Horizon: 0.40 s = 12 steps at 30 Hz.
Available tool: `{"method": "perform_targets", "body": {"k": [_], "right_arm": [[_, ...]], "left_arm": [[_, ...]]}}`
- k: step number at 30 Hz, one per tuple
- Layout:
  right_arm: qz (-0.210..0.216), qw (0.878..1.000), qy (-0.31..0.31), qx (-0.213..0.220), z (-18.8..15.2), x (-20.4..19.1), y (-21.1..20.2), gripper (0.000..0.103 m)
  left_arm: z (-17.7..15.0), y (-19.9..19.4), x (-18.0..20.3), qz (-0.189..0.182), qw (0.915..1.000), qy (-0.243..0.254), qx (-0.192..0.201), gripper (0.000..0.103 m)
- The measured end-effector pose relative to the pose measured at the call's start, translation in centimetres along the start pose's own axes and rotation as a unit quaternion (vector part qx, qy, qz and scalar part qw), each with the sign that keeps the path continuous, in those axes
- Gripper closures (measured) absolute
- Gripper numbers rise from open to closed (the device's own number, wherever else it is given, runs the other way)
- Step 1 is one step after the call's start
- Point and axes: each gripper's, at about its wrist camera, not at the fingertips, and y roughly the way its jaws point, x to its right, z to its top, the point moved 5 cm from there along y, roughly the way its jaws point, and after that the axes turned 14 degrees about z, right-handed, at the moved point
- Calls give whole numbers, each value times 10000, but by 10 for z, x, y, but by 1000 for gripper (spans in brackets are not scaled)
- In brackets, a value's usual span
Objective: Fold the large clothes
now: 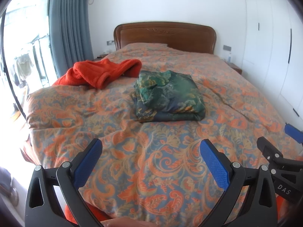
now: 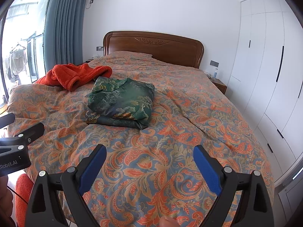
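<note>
A green patterned garment (image 1: 168, 96) lies folded in a neat stack on the middle of the bed; it also shows in the right wrist view (image 2: 122, 102). An orange fleece garment (image 1: 100, 73) lies crumpled behind it at the left, seen too in the right wrist view (image 2: 75, 75). My left gripper (image 1: 151, 151) is open and empty above the near end of the bed. My right gripper (image 2: 149, 157) is open and empty beside it, and part of it shows in the left wrist view (image 1: 280, 160). Both are well short of the clothes.
The bed has an orange and blue paisley cover (image 1: 151, 170) and a wooden headboard (image 1: 164, 36). White wardrobes (image 2: 269, 75) stand along the right. A blue curtain (image 2: 62, 22) and a glass door are at the left. A nightstand (image 2: 219, 85) stands by the headboard.
</note>
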Motion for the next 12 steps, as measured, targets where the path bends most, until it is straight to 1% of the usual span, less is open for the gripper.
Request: {"method": "perform_targets", "body": {"k": [5, 10, 12], "right_arm": [[-35, 10000, 11, -42, -2, 1, 3, 8], [-62, 9999, 44, -81, -5, 2, 4, 8], [-50, 9999, 51, -82, -4, 2, 5, 8]], "left_arm": [[-4, 6, 0, 64, 10000, 40, -41, 0], [-5, 7, 0, -14, 10000, -28, -63, 0], [-5, 7, 1, 26, 10000, 30, -34, 1]]}}
